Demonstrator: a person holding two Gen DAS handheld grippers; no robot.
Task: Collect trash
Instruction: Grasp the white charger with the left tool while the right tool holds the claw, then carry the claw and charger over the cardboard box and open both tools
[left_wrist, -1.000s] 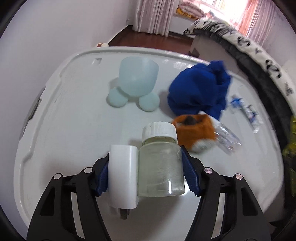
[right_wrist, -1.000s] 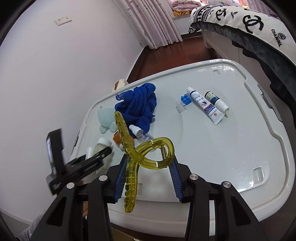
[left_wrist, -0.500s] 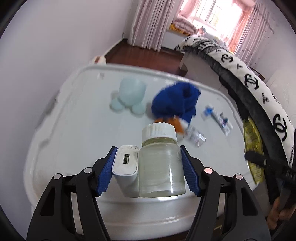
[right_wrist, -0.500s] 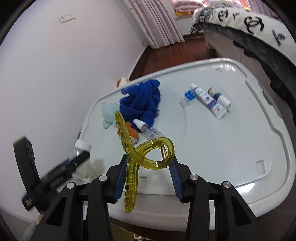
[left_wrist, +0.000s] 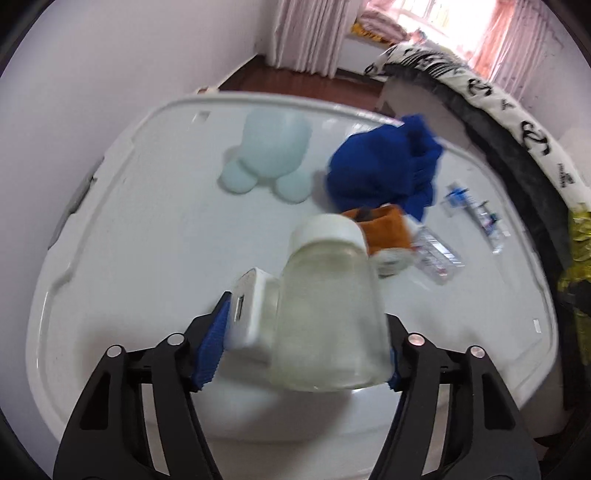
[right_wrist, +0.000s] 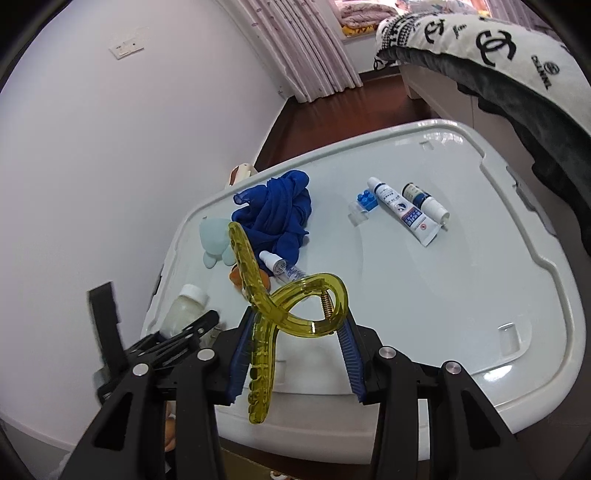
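Left gripper, bottom centre of my left wrist view, is clamped on two things side by side: a clear glass jar with a white cap and, on its left, a white charger block. Both blue pads press on them; the view is blurred and the jar leans right. Right gripper, bottom centre of the right wrist view, is clamped on a yellow translucent hair claw clip, whose toothed arm sticks up toward mid-frame and another hangs down past the pads. Both tools sit over the near edge of a white plastic bin lid that fills the middle of each frame. On the lid I see a blue cloth bunched left of centre, a pale blue toy upper centre of the left view, an orange plush piece just below the cloth, and a small spray bottle touching the cloth's lower edge. Upper right of the lid: a blue brick, a white ointment tube and a small bottle, close together. Bed with black-and-white cover upper right.
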